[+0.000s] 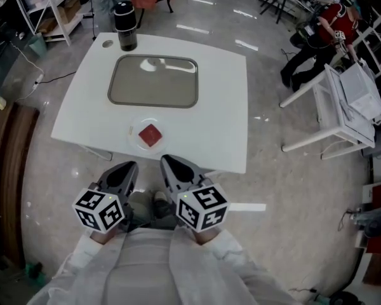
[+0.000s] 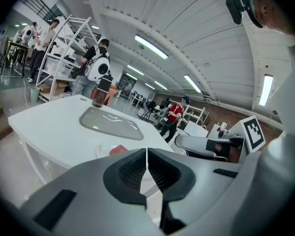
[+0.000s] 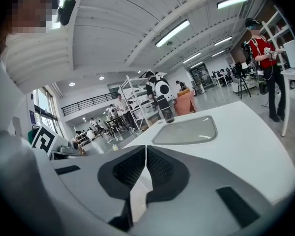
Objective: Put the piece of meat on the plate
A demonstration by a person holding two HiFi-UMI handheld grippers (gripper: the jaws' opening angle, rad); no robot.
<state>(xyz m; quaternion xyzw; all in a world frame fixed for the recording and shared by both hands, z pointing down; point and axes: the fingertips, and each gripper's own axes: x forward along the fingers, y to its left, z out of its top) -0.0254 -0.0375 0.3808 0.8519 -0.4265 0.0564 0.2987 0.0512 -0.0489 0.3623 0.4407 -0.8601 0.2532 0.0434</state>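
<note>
A red square piece of meat [image 1: 150, 135] lies on a small white plate [image 1: 137, 139] near the front edge of the white table [image 1: 222, 107]. In the left gripper view the meat [image 2: 117, 149] shows just above the jaws. Both grippers are held close to the person's body, below the table's front edge. My left gripper [image 1: 128, 169] is shut with nothing in it, as is my right gripper [image 1: 168, 164]. Their jaws meet along a thin line in both gripper views.
A grey metal tray [image 1: 153, 81] lies in the middle of the table. A black tumbler [image 1: 125, 25] stands at the far left corner. A white table frame [image 1: 333, 113] and people stand to the right, shelves [image 1: 47, 5] at the far left.
</note>
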